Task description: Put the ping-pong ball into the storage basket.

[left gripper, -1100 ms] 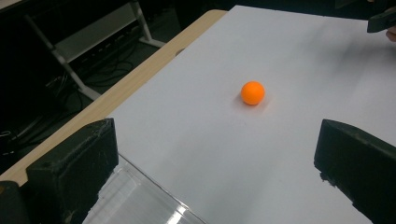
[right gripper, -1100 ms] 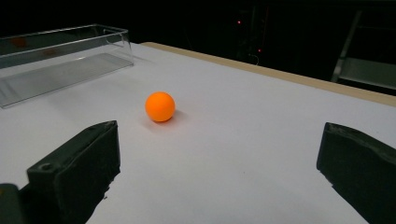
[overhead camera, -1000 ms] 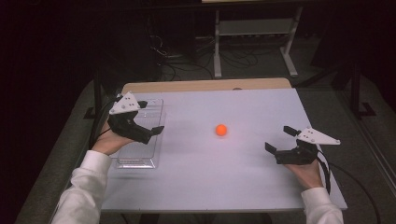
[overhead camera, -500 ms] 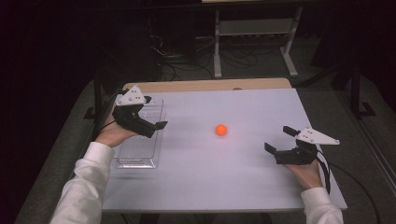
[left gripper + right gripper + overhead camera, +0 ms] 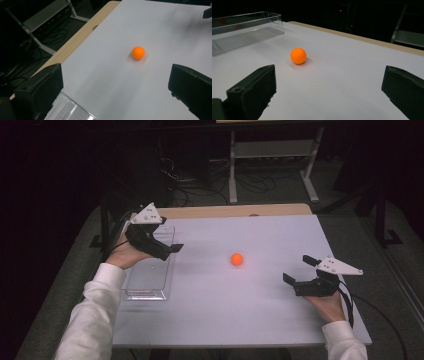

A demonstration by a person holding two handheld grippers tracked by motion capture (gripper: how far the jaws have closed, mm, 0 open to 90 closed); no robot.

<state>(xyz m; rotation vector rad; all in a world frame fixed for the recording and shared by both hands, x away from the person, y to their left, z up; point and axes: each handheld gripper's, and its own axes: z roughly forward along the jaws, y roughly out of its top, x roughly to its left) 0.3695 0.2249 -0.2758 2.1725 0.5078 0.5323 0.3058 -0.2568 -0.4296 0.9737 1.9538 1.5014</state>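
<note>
white long sleeves point(image 5: 95, 320), 2 black grippers with grey 3-cornered plates point(image 5: 148, 214), black trailing cables point(image 5: 372, 306)

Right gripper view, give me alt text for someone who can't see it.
An orange ball sits alone on a white table, ahead of the open right gripper, whose two black jaws rise wide apart from the bottom corners. A clear plastic tray lies on the table at upper left, beyond the ball, with dark background behind.
</note>
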